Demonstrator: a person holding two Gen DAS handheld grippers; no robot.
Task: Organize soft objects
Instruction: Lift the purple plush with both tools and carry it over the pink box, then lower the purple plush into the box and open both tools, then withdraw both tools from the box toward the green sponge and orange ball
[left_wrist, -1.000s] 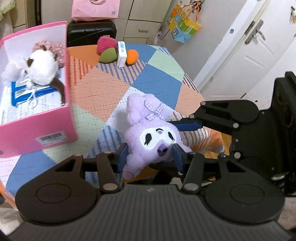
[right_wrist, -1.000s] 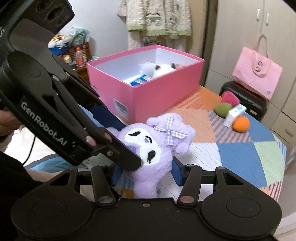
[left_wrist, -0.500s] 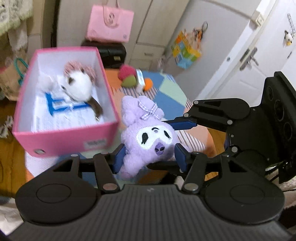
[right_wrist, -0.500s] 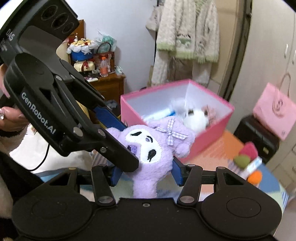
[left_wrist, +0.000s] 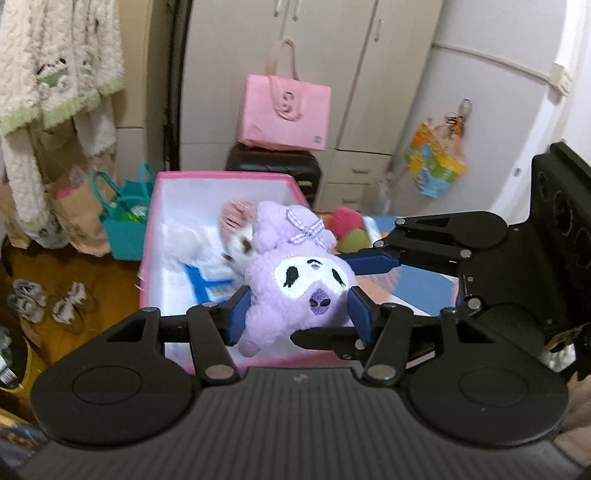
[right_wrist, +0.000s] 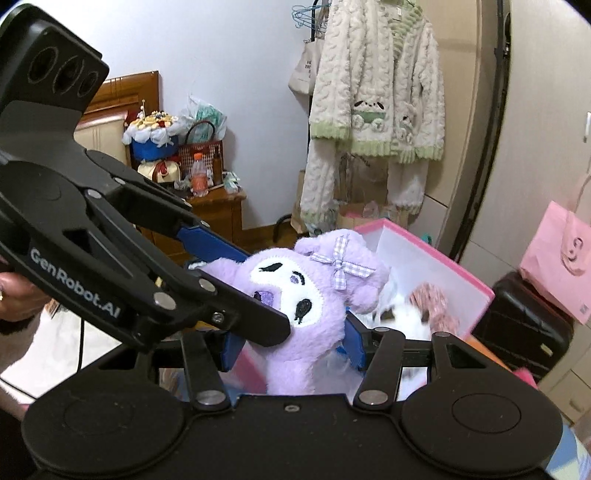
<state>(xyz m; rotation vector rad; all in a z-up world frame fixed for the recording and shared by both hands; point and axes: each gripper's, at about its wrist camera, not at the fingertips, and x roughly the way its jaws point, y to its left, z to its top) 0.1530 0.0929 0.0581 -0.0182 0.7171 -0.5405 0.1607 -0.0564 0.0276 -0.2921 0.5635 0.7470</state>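
A purple plush toy (left_wrist: 295, 273) with a checked bow and white face is held in the air by both grippers. My left gripper (left_wrist: 297, 314) is shut on its body. My right gripper (right_wrist: 291, 343) is shut on it too; it enters the left wrist view from the right (left_wrist: 373, 264). The plush (right_wrist: 306, 295) hangs over the open pink box (left_wrist: 221, 177), which holds a white and brown plush (left_wrist: 236, 240) and a blue and white packet (left_wrist: 210, 280). The box also shows in the right wrist view (right_wrist: 443, 258).
A red and green soft ball (left_wrist: 347, 229) lies on the patchwork table behind the box. A pink bag (left_wrist: 284, 110) sits on a black case (left_wrist: 273, 166). A teal bag (left_wrist: 125, 218) and shoes (left_wrist: 51, 299) are on the floor at left. Fluffy jackets (right_wrist: 376, 92) hang nearby.
Both grippers have lifted the purple plush off the table and carried it left, over the open pink box. Both stay shut on it.
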